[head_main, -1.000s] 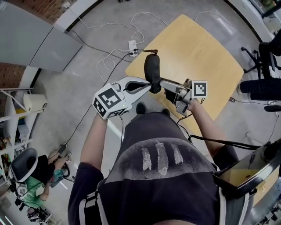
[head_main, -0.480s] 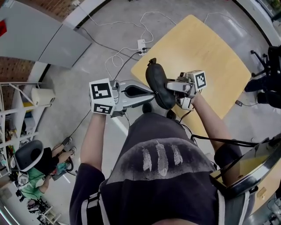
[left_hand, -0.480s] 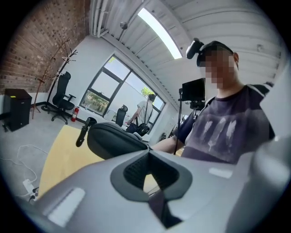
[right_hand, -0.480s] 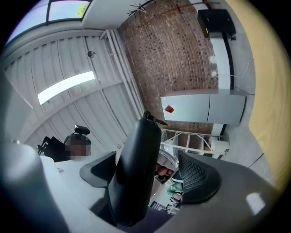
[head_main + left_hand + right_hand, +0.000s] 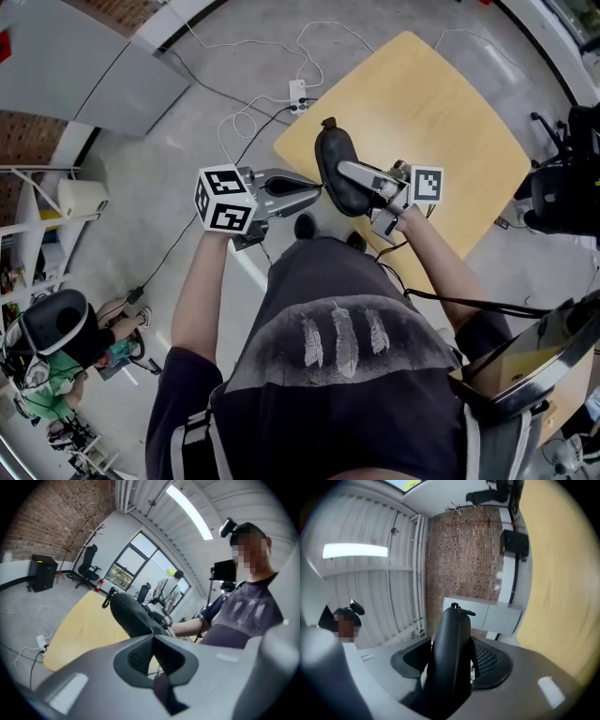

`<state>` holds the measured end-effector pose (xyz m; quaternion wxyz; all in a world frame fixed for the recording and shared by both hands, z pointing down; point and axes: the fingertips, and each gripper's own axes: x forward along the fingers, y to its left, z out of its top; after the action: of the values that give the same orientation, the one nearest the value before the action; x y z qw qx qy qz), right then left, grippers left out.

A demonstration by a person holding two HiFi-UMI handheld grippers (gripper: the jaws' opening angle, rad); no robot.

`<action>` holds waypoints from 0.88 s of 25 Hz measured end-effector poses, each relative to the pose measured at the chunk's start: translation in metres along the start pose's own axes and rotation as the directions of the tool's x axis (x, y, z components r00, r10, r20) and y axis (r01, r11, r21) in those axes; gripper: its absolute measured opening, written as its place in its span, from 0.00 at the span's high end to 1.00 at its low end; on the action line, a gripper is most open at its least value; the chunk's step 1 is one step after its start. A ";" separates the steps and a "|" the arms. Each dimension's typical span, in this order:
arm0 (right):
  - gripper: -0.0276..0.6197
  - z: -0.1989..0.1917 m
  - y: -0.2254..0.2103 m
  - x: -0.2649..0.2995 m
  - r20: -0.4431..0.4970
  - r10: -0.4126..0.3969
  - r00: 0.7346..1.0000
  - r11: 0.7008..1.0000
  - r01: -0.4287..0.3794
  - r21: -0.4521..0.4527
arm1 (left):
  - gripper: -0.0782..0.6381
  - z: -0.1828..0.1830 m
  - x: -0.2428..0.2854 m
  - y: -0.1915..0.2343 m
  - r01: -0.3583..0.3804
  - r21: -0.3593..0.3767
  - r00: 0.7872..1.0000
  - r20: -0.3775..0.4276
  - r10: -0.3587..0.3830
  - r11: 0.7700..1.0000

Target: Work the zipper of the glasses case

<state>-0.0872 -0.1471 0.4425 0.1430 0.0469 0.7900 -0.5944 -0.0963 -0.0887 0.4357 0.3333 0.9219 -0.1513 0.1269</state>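
The black glasses case (image 5: 334,164) hangs in the air in front of the person, over the near corner of the yellow table (image 5: 422,103). My right gripper (image 5: 349,172) reaches in from the right. Its jaws are closing, with the case (image 5: 450,653) between the pads and filling the gap. My left gripper (image 5: 317,192) meets the case's lower left edge. Its jaws (image 5: 153,637) are shut, and a thin dark strip sticks out from between them; the case (image 5: 133,616) rises just beyond. A small loop (image 5: 461,609) sits at the case's far end.
A power strip with white cables (image 5: 298,92) lies on the floor past the table's corner. An office chair (image 5: 562,187) stands at the right. Another person (image 5: 56,356) sits at the lower left. A screen on a stand (image 5: 534,352) is at the lower right.
The case has turned from upright to tilted and shifted a little. The right gripper now reaches further across the case. The left gripper stays at its lower edge.
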 end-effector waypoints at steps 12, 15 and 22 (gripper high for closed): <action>0.59 0.024 -0.036 -0.036 0.164 -0.367 0.916 0.898 0.394 -0.193 | 0.89 -0.020 0.043 0.031 0.073 -0.337 0.994 0.096 -0.043 0.939; 0.59 0.030 -0.034 -0.037 0.208 -0.390 0.897 0.888 0.427 -0.174 | 0.89 -0.026 0.049 0.021 0.145 -0.393 0.986 0.132 -0.100 0.908; 0.58 0.042 -0.052 -0.035 0.230 -0.436 0.870 0.872 0.472 -0.131 | 0.89 -0.036 0.060 0.025 0.078 -0.349 0.996 0.072 -0.056 0.934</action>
<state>-0.0593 -0.1989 0.4897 0.0783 -0.2120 0.8121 -0.5380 -0.0545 -0.0951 0.4970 0.4919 0.8556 -0.1500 0.0582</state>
